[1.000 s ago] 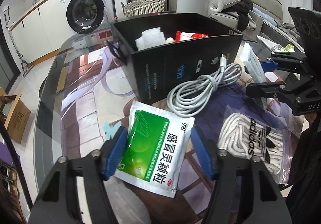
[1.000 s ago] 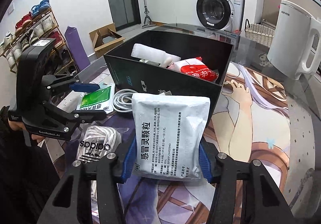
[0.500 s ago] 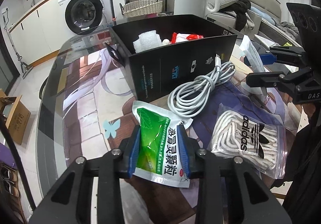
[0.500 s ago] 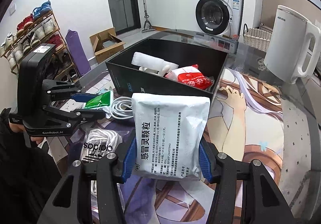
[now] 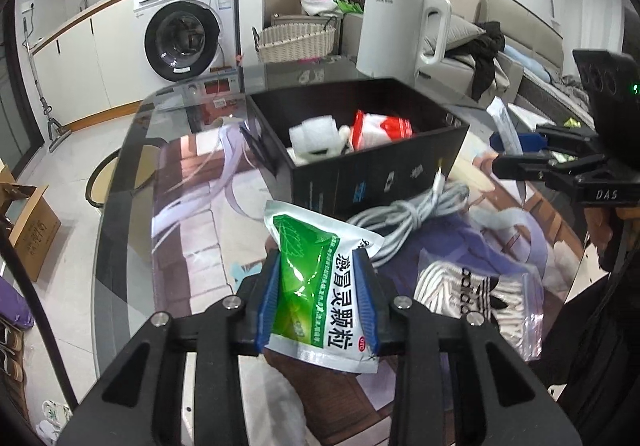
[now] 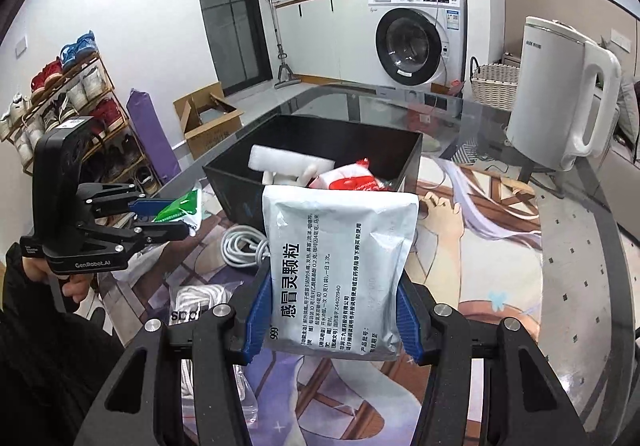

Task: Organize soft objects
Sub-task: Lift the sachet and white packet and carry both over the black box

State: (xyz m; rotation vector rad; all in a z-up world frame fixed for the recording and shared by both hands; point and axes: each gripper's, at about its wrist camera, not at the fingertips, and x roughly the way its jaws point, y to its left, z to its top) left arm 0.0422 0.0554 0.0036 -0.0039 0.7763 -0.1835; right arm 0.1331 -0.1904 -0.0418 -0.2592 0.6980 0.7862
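**Both sachets now gripped and off the table**

Our left gripper [image 5: 318, 302], wide around the green medicine sachet [image 5: 316, 286] a second ago, now pinches it and lifts it off the glass table [image 5: 132, 206]. Our right gripper [image 6: 330, 310] still clamps the white sachet [image 6: 340, 266]. Both hang just before the black box [image 6: 320, 150], ready to drop in.

Both wrist views look down, sharing black box [image 5: 372, 166].
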